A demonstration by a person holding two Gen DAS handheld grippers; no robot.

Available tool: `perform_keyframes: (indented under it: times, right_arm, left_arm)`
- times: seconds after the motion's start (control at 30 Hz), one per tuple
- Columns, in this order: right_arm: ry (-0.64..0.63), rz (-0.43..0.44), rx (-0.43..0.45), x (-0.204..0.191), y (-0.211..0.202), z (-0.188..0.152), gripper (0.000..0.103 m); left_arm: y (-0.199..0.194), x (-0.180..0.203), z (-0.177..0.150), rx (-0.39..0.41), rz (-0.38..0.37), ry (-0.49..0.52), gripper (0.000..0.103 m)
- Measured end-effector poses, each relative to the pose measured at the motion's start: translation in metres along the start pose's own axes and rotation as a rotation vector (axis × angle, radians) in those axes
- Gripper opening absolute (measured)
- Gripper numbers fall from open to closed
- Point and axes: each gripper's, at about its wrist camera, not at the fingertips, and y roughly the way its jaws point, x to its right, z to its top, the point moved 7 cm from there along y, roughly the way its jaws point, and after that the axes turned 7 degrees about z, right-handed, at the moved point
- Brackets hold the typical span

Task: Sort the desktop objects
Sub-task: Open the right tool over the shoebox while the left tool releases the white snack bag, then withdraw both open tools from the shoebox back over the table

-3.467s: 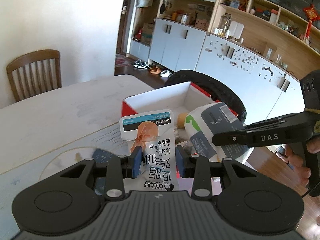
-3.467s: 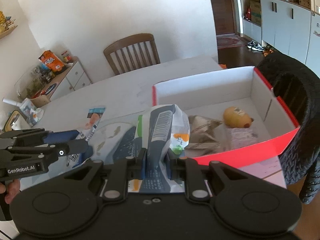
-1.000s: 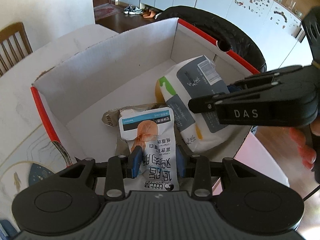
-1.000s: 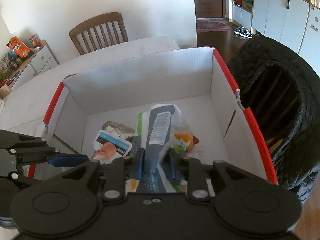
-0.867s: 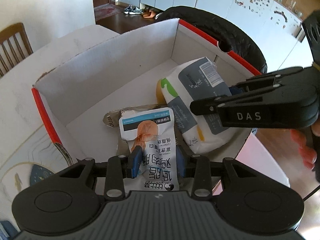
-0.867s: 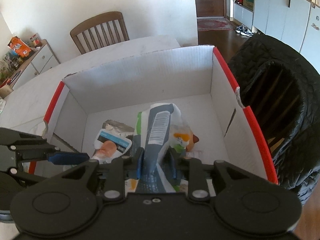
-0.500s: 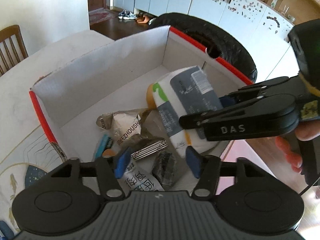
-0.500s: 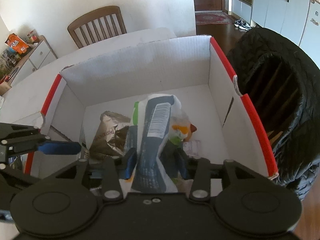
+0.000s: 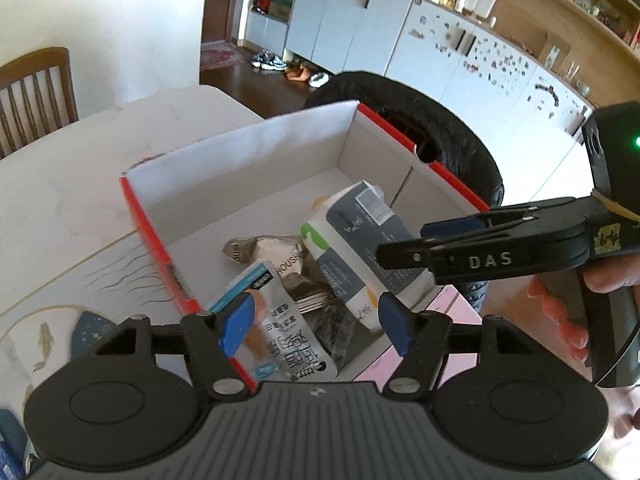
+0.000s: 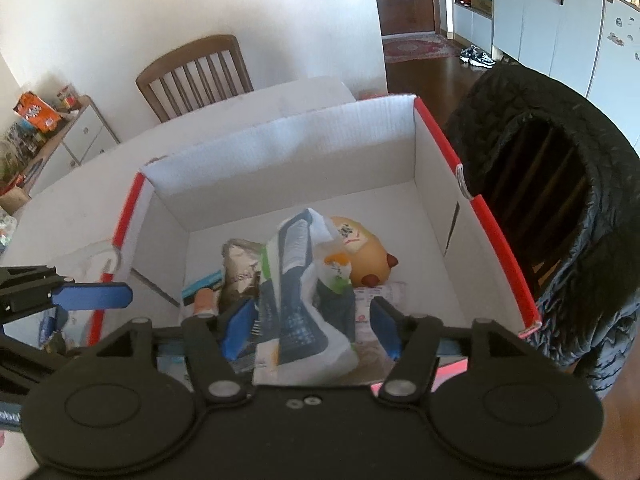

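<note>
A red-edged white cardboard box [image 9: 256, 152] [image 10: 280, 148] stands on the table. A white and grey snack bag [image 9: 352, 236] [image 10: 300, 280] lies in it. A small white pouch with Chinese print [image 9: 280, 328] [image 10: 202, 292] leans near the box's left wall. A silver wrapper [image 9: 272, 252] and a yellow packet [image 10: 360, 244] lie under them. My left gripper [image 9: 316, 326] is open above the pouch. My right gripper [image 10: 308, 326] is open around the snack bag's near end and also shows in the left wrist view [image 9: 436, 240].
A black padded chair back [image 10: 560, 184] stands right of the box. A wooden chair [image 10: 196, 76] is at the table's far side. A patterned mat [image 9: 60, 312] covers the table left of the box. Cabinets [image 9: 400, 40] line the far wall.
Both grippers carried their packets over the box, then opened and let them go. The pouch and the snack bag now lie in the box. Both grippers have drawn back and up.
</note>
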Motion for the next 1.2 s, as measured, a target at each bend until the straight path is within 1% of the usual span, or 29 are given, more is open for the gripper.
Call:
perform_keyframes:
  times: [0.1,0.23,0.3,0.5,0.63,0.87,0.97,1.07,1.2]
  right_arm:
    - [-0.016,0.01,0.02,-0.009,-0.008,0.0,0.064]
    - [-0.045,0.026,0.052,-0.025,-0.019,0.0,0.066]
    - [-0.066,0.04,0.068,-0.035,-0.023,-0.001,0.067]
    - [-0.115,0.075,0.096,-0.062,-0.032,-0.008,0.069]
    - [-0.128,0.067,0.115,-0.077,-0.035,-0.014,0.069]
    - [-0.111,0.077,0.142,-0.099,-0.043,-0.03,0.07]
    - [-0.089,0.073,0.148,-0.106,-0.044,-0.037,0.07]
    - [-0.073,0.074,0.151,-0.114,-0.044,-0.044,0.07]
    - [-0.083,0.075,0.152,-0.127,-0.044,-0.052,0.07]
  left_arm:
    - [-0.014,-0.006,-0.003,0.022,-0.008,-0.023,0.067]
    - [-0.032,-0.01,-0.006,0.056,-0.01,-0.025,0.068]
    - [-0.041,-0.012,-0.009,0.073,-0.007,-0.019,0.073]
    - [-0.063,-0.017,-0.018,0.106,-0.005,-0.003,0.074]
    - [-0.074,-0.022,-0.027,0.118,-0.02,-0.004,0.076]
    - [-0.096,-0.035,-0.044,0.13,-0.037,-0.013,0.079]
    - [-0.106,-0.043,-0.052,0.142,-0.028,-0.019,0.082]
    - [-0.115,-0.051,-0.06,0.15,-0.022,-0.032,0.083]
    - [-0.124,-0.061,-0.069,0.147,-0.015,-0.049,0.084]
